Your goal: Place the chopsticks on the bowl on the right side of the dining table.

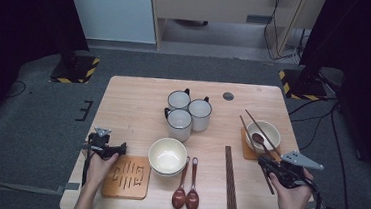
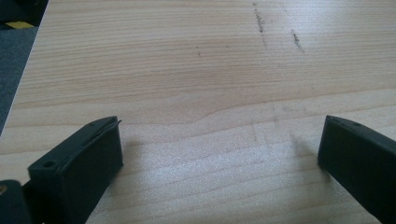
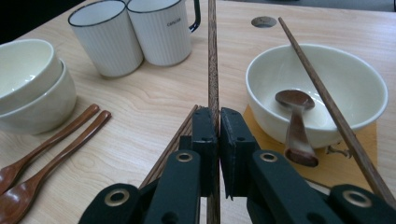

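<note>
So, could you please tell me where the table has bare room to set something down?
Free: the far-left corner of the table beside the mugs, and the front-right corner past the chopsticks. Crowded: the middle, around the stacked bowls and spoons.

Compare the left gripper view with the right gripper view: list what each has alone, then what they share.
Left gripper view alone: the left gripper with its jaws wide apart and nothing between them.

Right gripper view alone: the right gripper shut on a chopstick, a bowl holding a spoon with a second chopstick across it, two mugs, stacked bowls.

Both: the light wooden table.
</note>
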The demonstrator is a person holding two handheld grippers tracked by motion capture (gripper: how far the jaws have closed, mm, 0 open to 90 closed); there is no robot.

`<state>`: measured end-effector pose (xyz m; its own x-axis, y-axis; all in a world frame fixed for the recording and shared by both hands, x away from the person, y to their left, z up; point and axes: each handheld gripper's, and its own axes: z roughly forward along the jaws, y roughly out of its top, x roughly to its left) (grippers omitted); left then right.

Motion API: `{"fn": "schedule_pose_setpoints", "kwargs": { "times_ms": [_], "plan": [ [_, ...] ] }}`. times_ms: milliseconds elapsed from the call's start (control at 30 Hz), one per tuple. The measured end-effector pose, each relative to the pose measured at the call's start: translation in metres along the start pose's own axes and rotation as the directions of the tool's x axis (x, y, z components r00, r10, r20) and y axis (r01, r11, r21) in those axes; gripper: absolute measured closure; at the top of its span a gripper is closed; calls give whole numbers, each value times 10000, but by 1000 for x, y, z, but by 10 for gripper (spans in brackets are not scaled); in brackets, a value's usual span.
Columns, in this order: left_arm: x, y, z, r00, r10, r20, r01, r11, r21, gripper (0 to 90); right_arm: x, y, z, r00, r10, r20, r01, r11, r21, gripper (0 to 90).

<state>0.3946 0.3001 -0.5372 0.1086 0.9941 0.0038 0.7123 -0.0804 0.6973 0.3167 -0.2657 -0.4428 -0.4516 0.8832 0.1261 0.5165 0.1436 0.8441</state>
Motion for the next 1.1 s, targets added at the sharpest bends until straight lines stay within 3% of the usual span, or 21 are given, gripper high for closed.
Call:
{"fn": "schedule_pose_setpoints", "kwargs": {
  "times_ms": [567, 1100],
  "plan": [
    [0, 0, 0, 10000, -1, 0, 1, 10000, -2, 0, 0, 22, -6, 9999, -101, -107, 96, 9990, -431, 853],
    [0, 0, 0, 10000, 1, 1, -1, 10000, -1, 0, -15, 46, -12, 9998, -125, -129, 117, 9982, -583, 853]
  ]
}}
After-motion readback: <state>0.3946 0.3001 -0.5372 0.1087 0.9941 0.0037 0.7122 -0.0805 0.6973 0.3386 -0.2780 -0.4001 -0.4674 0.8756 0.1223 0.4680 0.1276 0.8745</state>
